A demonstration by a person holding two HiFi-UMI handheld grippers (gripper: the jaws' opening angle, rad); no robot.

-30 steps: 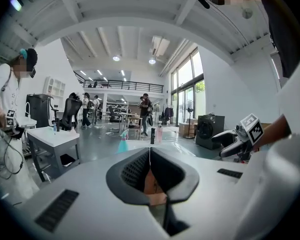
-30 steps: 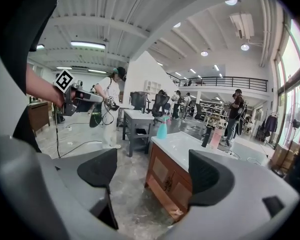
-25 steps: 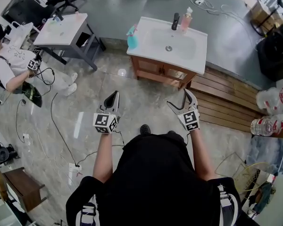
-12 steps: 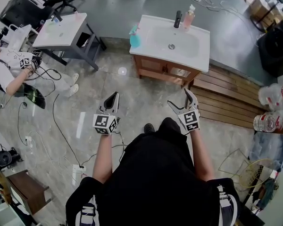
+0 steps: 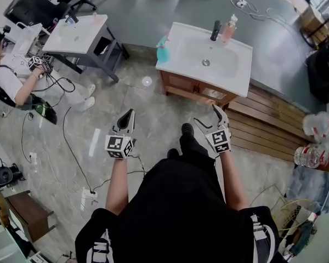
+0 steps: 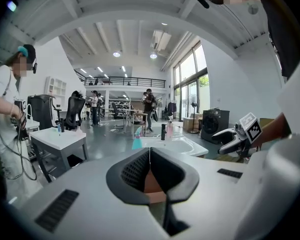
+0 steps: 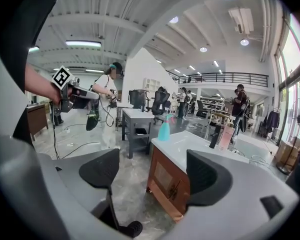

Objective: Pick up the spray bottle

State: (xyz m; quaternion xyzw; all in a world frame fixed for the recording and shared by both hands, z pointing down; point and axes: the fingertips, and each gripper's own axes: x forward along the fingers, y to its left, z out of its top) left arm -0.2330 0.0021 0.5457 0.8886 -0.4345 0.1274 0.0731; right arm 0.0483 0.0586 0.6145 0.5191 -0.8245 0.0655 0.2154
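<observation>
The teal spray bottle point(image 5: 163, 41) stands upright on the near left corner of the white sink top point(image 5: 238, 84). It also shows in the right gripper view point(image 7: 164, 128) and small in the left gripper view point(image 6: 136, 141). Both grippers hang in the air over the floor, well short of the vanity. My left gripper point(image 5: 130, 115) is shut with nothing in it, its jaws meeting point(image 6: 149, 151). My right gripper point(image 5: 209, 119) is open and its jaws are closing slightly, with nothing between them point(image 7: 154, 176); it points at the vanity.
A black faucet point(image 5: 215, 30) and a pink soap bottle point(image 5: 228, 29) stand at the sink's back. A white table point(image 5: 77, 34) and a seated person point(image 5: 11, 75) are at the left. Cables point(image 5: 71, 147) cross the floor. Wooden slats point(image 5: 263, 125) lie to the right.
The person has stepped forward, one shoe now out in front. Both grippers have moved with the step toward the vanity. The seated person's hands have shifted.
</observation>
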